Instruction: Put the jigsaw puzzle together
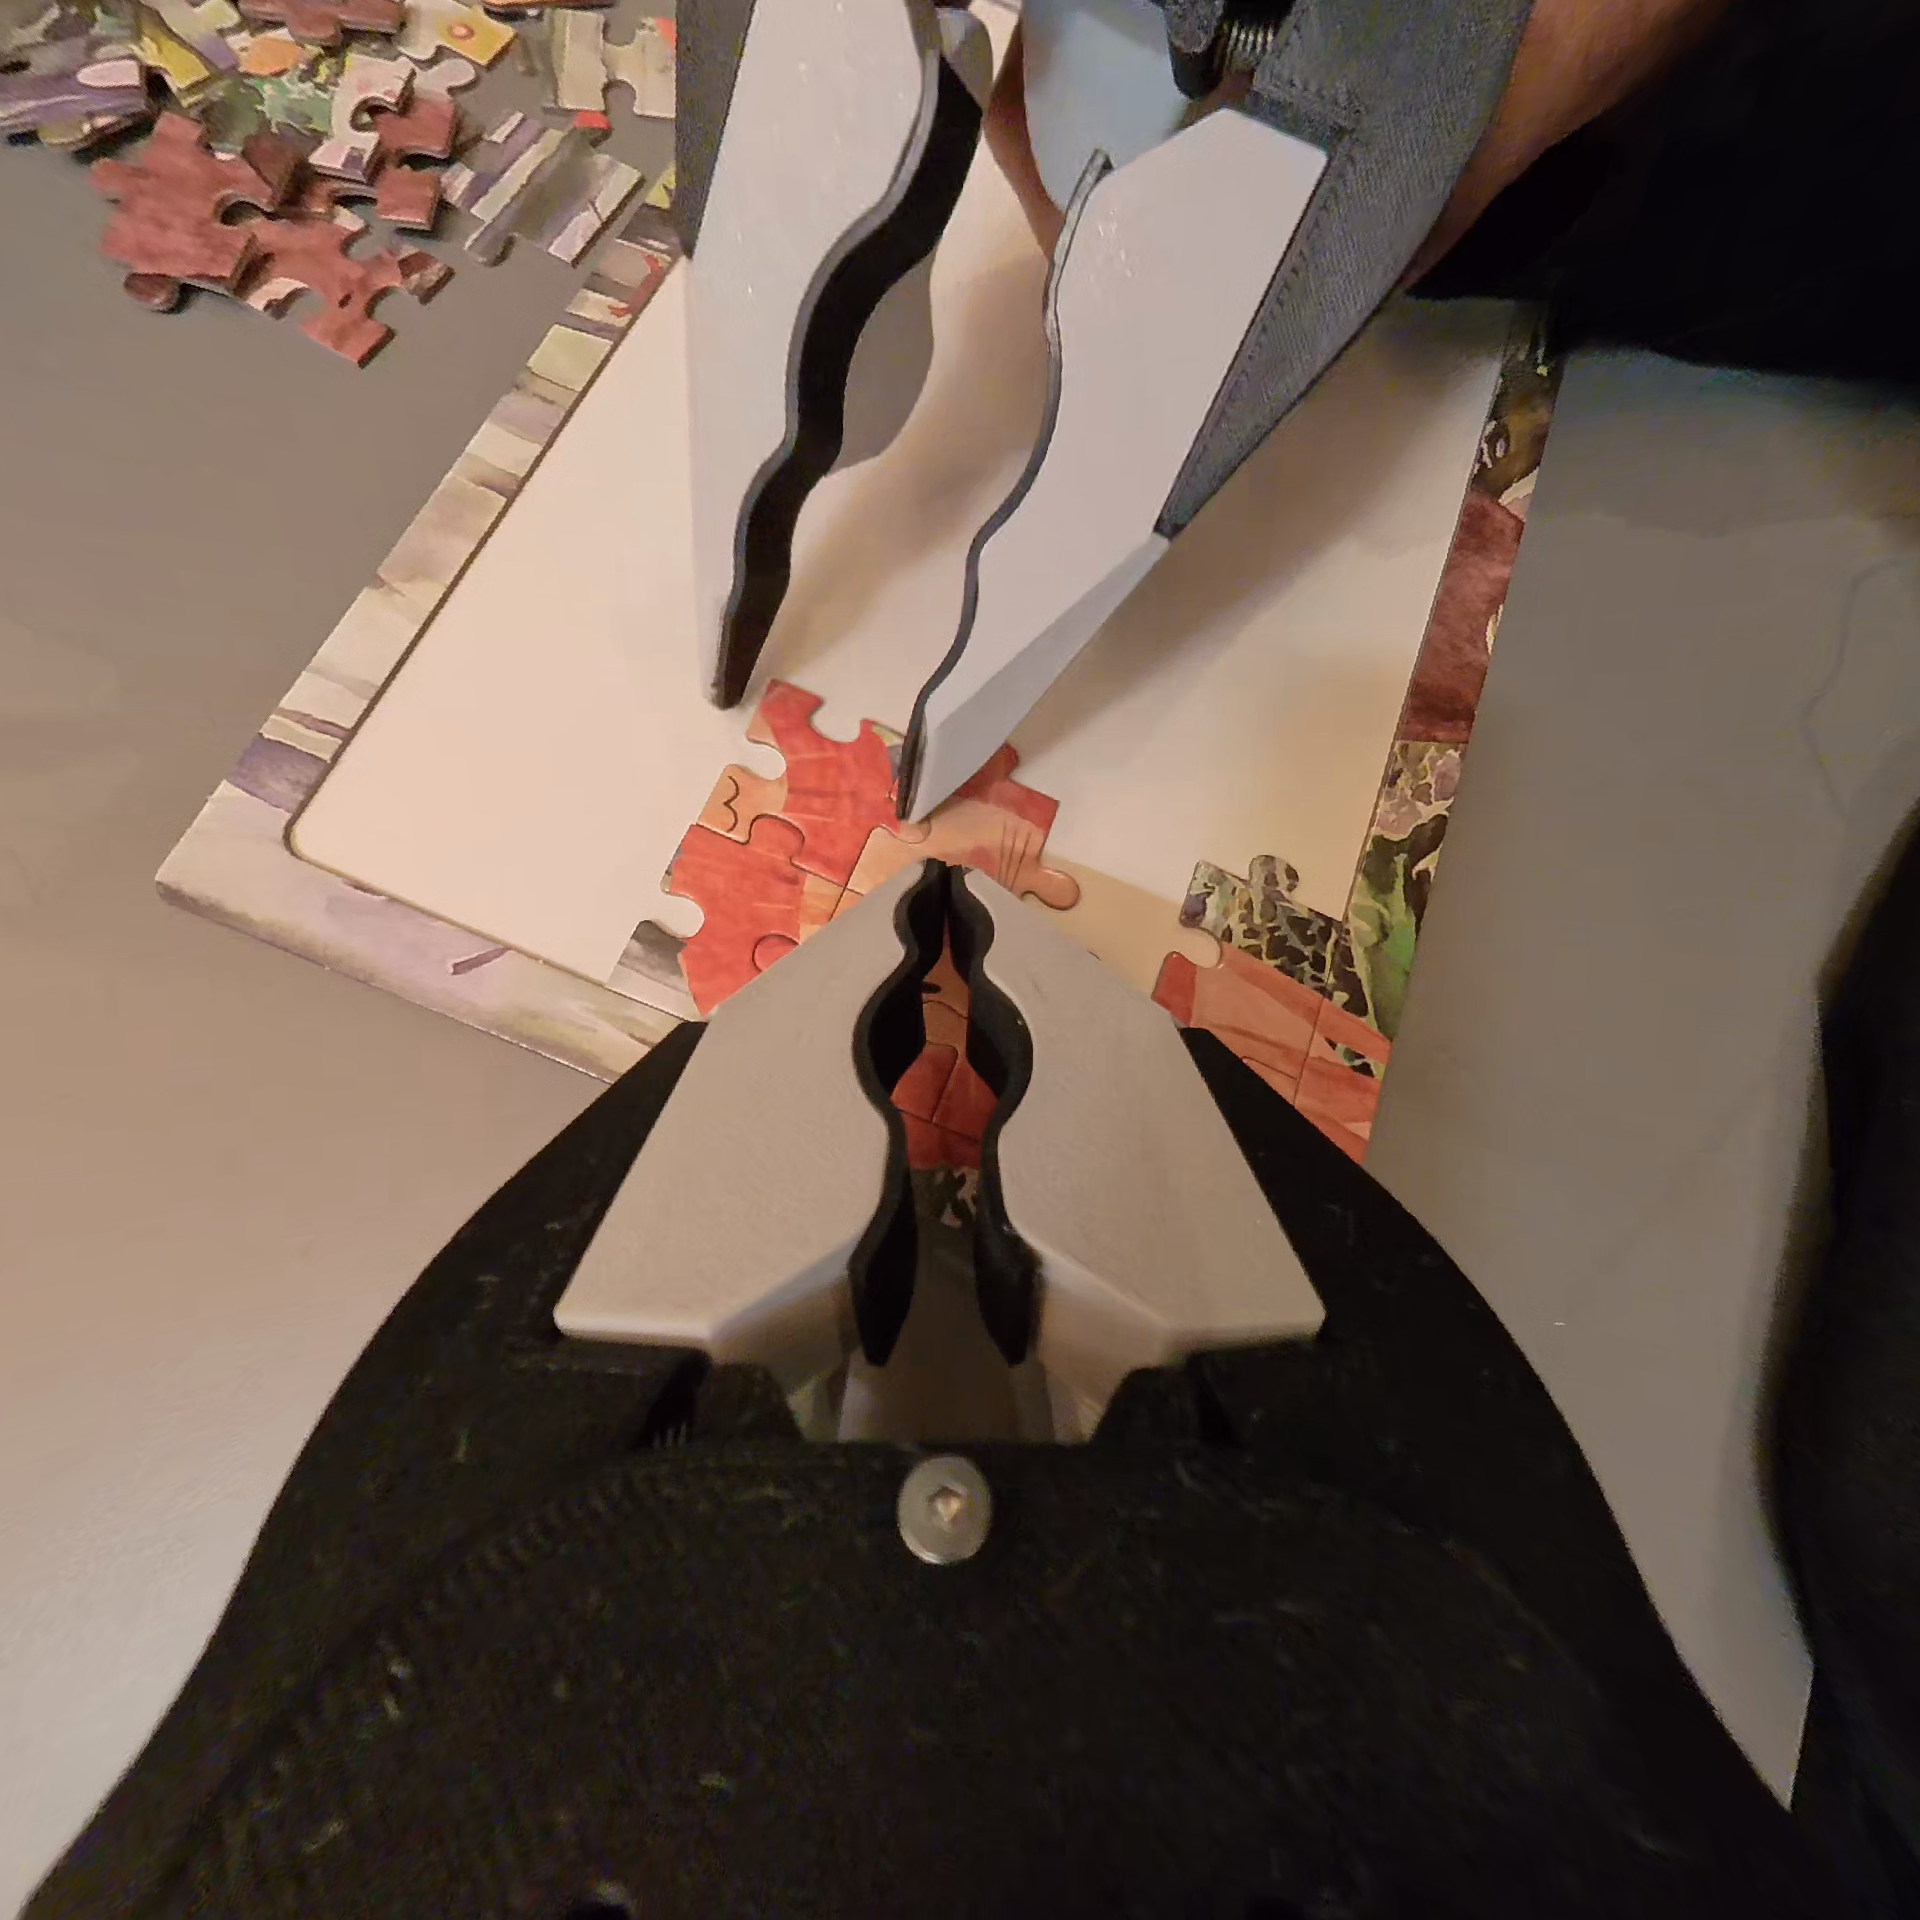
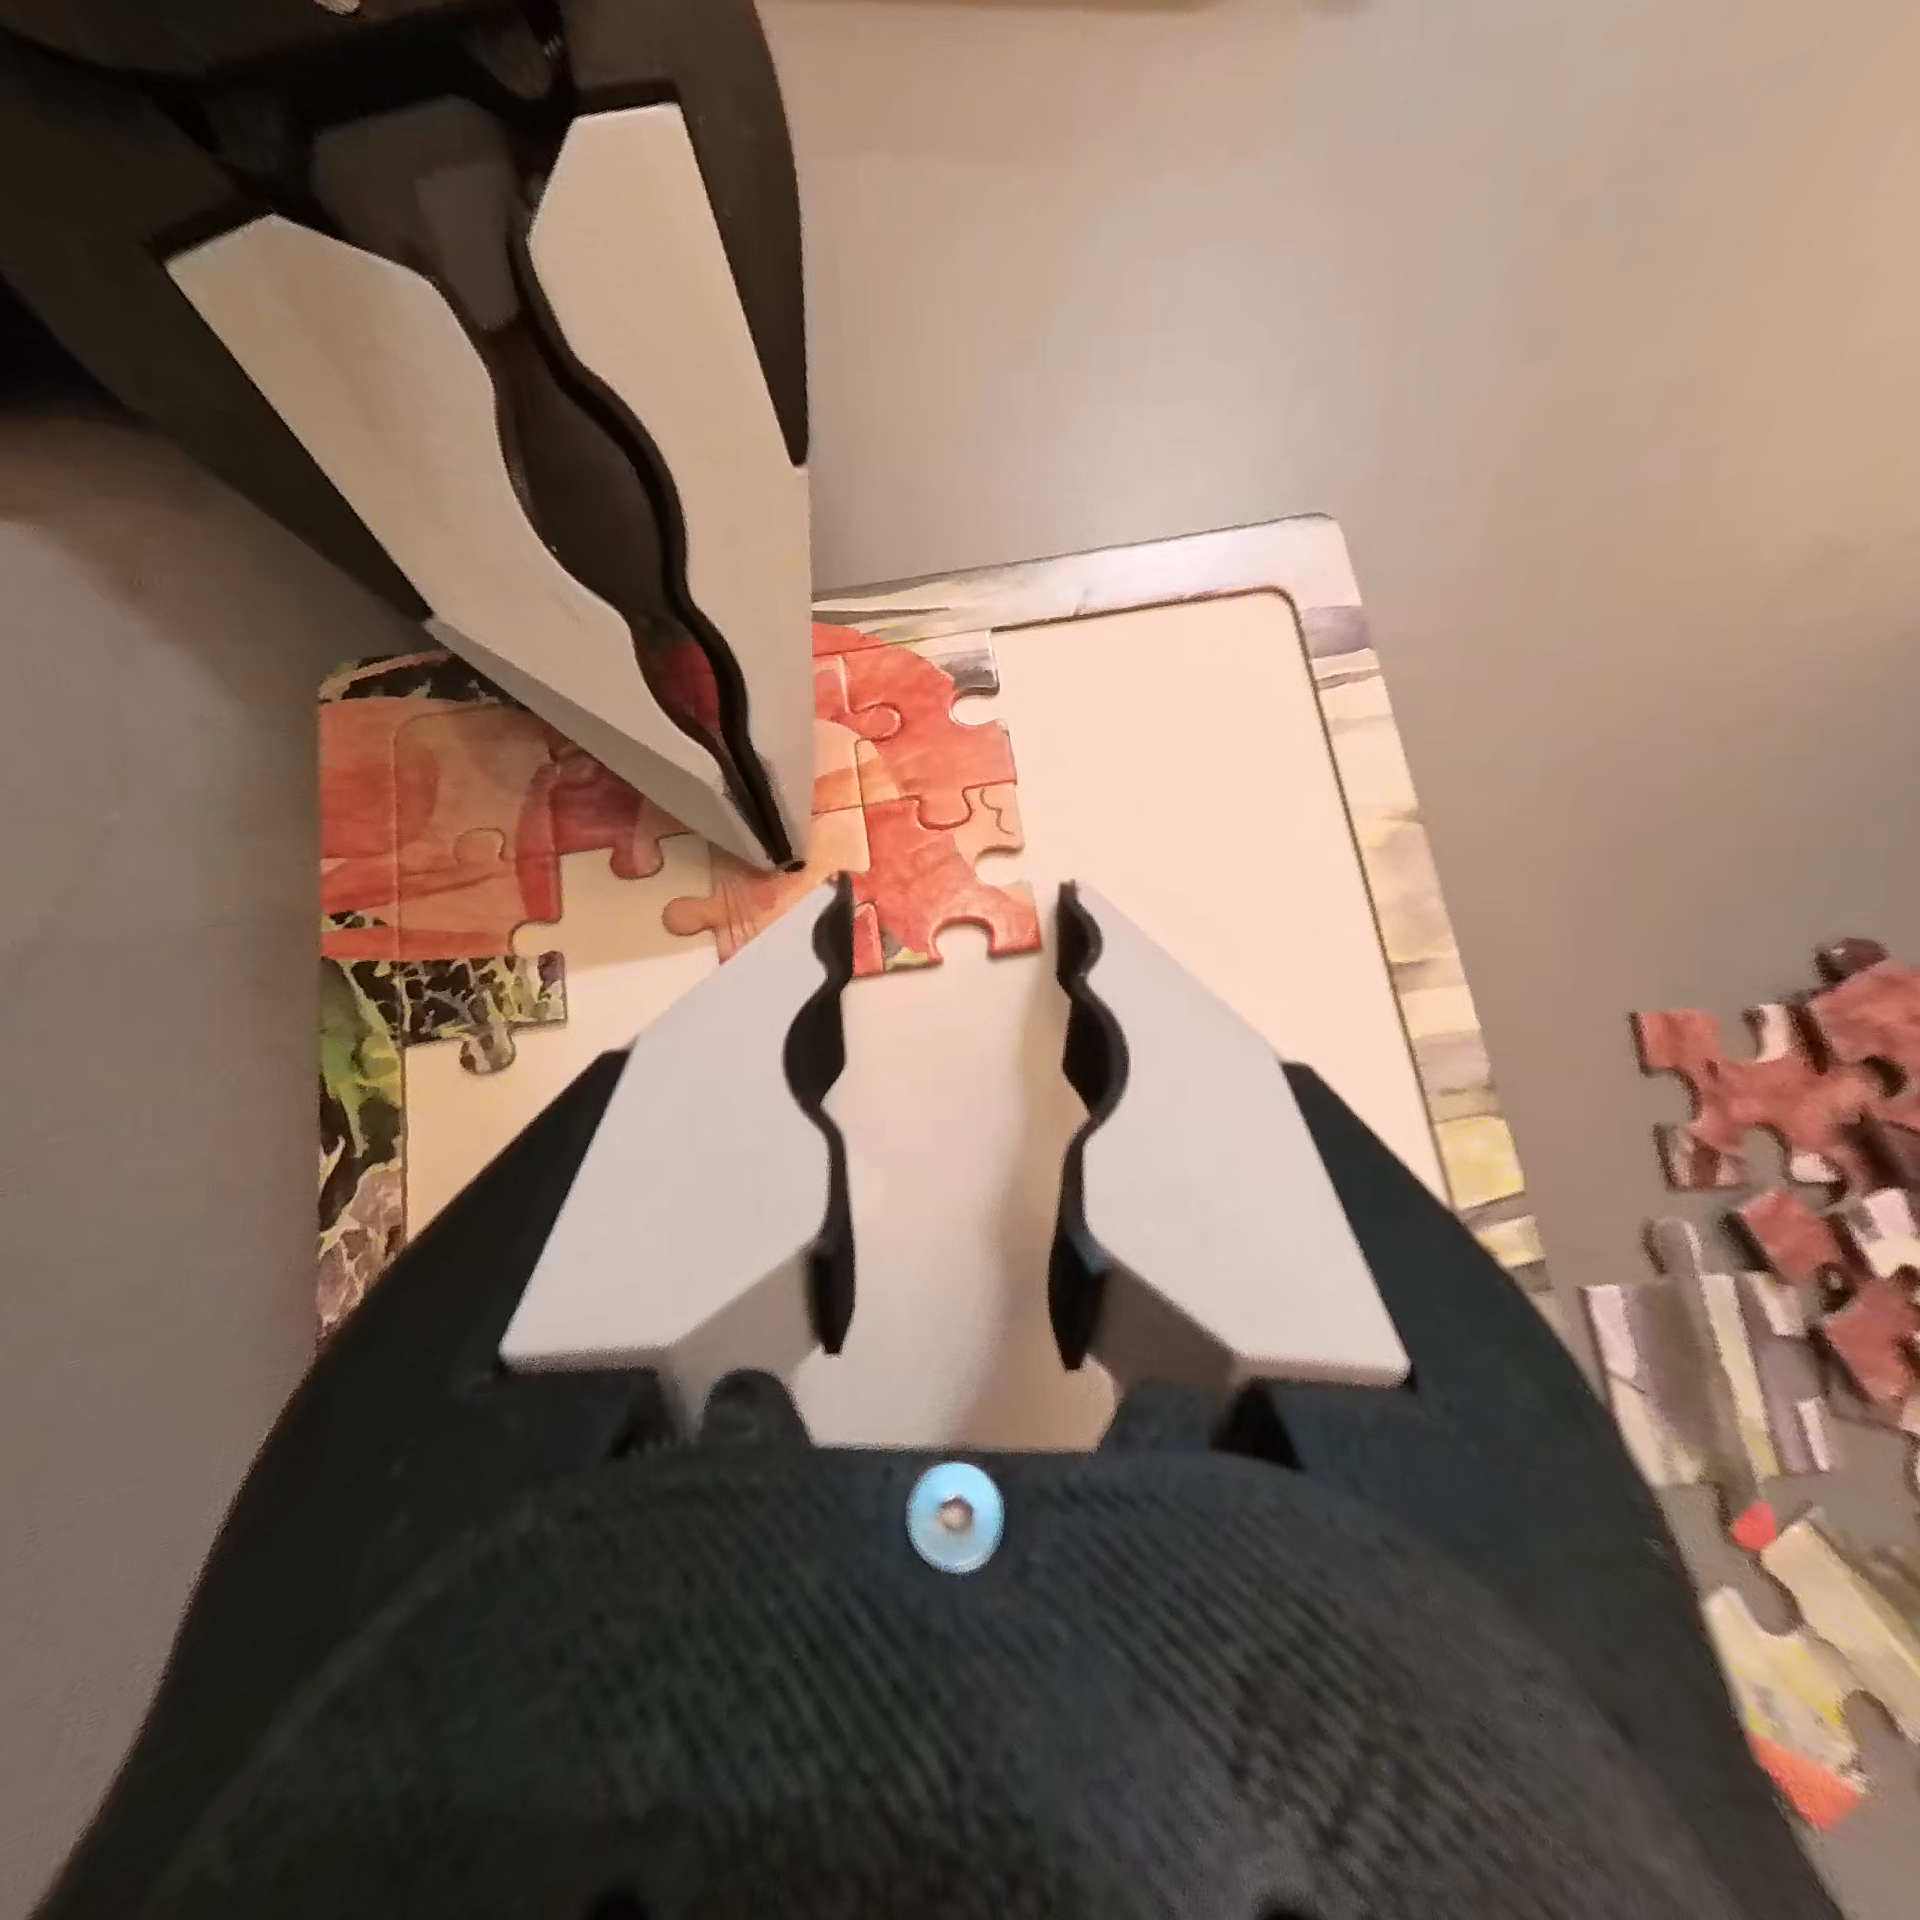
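A puzzle tray (image 1: 499, 748) with a white base and a painted border lies on the grey table. A cluster of joined red and orange pieces (image 1: 774, 883) sits in its near part; it also shows in the right wrist view (image 2: 925, 831). My left gripper (image 1: 943, 871) is shut, with its tip resting on the joined pieces. In the right wrist view it (image 2: 781, 854) comes in from the upper left. My right gripper (image 2: 956, 888) is open just above the red pieces at the cluster's edge. In the left wrist view it (image 1: 821, 748) reaches down from the top, one fingertip (image 1: 920, 790) touching the pieces.
Loose pieces (image 1: 260, 177) lie in a heap on the table beyond the tray's corner; in the right wrist view the heap (image 2: 1787, 1143) is at the right. More joined pieces (image 1: 1288, 977) fill the tray's corner. A dark sleeve (image 1: 1714, 156) is at the upper right.
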A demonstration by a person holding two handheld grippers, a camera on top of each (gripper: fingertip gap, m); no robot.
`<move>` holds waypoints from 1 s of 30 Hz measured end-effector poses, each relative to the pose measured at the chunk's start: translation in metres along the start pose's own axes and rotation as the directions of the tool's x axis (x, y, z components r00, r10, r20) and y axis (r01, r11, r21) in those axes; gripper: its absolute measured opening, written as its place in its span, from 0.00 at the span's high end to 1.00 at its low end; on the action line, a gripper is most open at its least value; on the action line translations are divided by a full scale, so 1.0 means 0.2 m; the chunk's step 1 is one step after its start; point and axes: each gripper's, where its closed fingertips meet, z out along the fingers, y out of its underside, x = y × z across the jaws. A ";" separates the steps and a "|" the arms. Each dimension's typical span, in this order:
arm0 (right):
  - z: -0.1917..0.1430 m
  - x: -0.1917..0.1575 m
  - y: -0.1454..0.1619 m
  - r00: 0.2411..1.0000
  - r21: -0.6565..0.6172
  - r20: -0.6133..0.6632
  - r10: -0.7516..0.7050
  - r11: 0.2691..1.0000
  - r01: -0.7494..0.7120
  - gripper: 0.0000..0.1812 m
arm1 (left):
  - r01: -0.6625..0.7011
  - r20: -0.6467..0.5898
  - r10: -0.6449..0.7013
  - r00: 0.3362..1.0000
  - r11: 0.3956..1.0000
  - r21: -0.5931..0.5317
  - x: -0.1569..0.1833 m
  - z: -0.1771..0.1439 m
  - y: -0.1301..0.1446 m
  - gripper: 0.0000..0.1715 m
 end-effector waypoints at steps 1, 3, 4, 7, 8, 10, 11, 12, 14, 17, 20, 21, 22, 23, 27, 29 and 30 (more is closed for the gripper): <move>0.00 0.00 0.00 1.000 0.010 0.019 0.009 1.000 -0.009 0.78 | 0.001 -0.001 -0.001 1.000 1.000 0.000 0.00 0.00 0.00 1.00; 0.00 -0.02 0.00 0.999 0.021 0.039 0.015 1.000 -0.016 0.75 | 0.004 -0.004 -0.004 1.000 1.000 0.000 0.00 0.00 0.00 1.00; -0.01 -0.03 0.00 0.999 0.021 0.048 0.015 1.000 -0.016 0.75 | 0.008 -0.005 -0.008 1.000 1.000 0.000 0.00 0.00 0.00 1.00; -0.01 -0.05 0.00 0.997 0.018 0.064 0.030 0.999 -0.031 0.74 | 0.020 -0.012 -0.020 1.000 1.000 0.000 0.00 0.00 0.00 1.00; -0.01 -0.05 0.00 0.997 0.019 0.068 0.038 0.999 -0.039 0.74 | 0.022 -0.013 -0.022 1.000 1.000 0.000 0.00 0.00 0.00 1.00; -0.01 -0.05 0.00 0.995 0.023 0.082 0.055 0.998 -0.057 0.74 | 0.020 -0.012 -0.020 1.000 1.000 0.000 0.00 0.00 0.00 1.00; -0.01 -0.05 -0.01 0.994 0.026 0.090 0.064 0.997 -0.067 0.73 | 0.017 -0.009 -0.017 1.000 1.000 0.000 0.00 0.00 0.00 1.00; -0.01 -0.05 -0.01 0.992 0.027 0.099 0.073 0.997 -0.076 0.73 | 0.015 -0.007 -0.015 1.000 1.000 0.000 0.00 0.00 0.00 1.00; -0.02 -0.06 -0.01 0.990 0.032 0.114 0.084 0.996 -0.089 0.72 | 0.012 -0.004 -0.012 1.000 1.000 0.000 0.00 0.00 0.00 1.00; -0.03 -0.06 -0.01 0.987 0.044 0.132 0.094 0.994 -0.101 0.73 | 0.013 -0.005 -0.013 1.000 1.000 0.000 0.00 0.00 0.00 1.00; -0.04 -0.07 -0.02 0.981 0.052 0.165 0.106 0.992 -0.116 0.78 | 0.011 -0.003 -0.011 1.000 1.000 0.000 0.00 0.00 0.00 1.00; -0.05 -0.10 -0.02 0.971 0.056 0.215 0.108 0.991 -0.122 0.85 | 0.011 -0.003 -0.011 1.000 1.000 0.000 0.00 0.00 0.00 1.00; -0.05 -0.13 -0.04 0.958 0.065 0.258 0.123 0.987 -0.144 0.82 | 0.011 -0.003 -0.011 1.000 1.000 0.000 0.00 0.00 0.00 1.00; -0.05 -0.13 -0.05 0.952 0.068 0.274 0.138 0.984 -0.162 0.79 | 0.011 -0.003 -0.011 1.000 1.000 0.000 0.00 0.00 0.00 1.00; -0.03 -0.05 -0.03 0.979 0.058 0.164 0.119 0.990 -0.130 0.72 | 0.009 -0.001 -0.009 1.000 1.000 0.000 0.00 0.00 0.00 1.00; -0.03 -0.03 -0.02 0.985 0.054 0.129 0.113 0.991 -0.120 0.71 | 0.008 0.000 -0.008 1.000 1.000 -0.001 0.00 0.00 0.00 1.00; -0.03 -0.03 -0.01 0.987 0.044 0.120 0.107 0.993 -0.113 0.71 | 0.008 0.000 -0.008 1.000 1.000 -0.001 0.00 0.00 0.00 1.00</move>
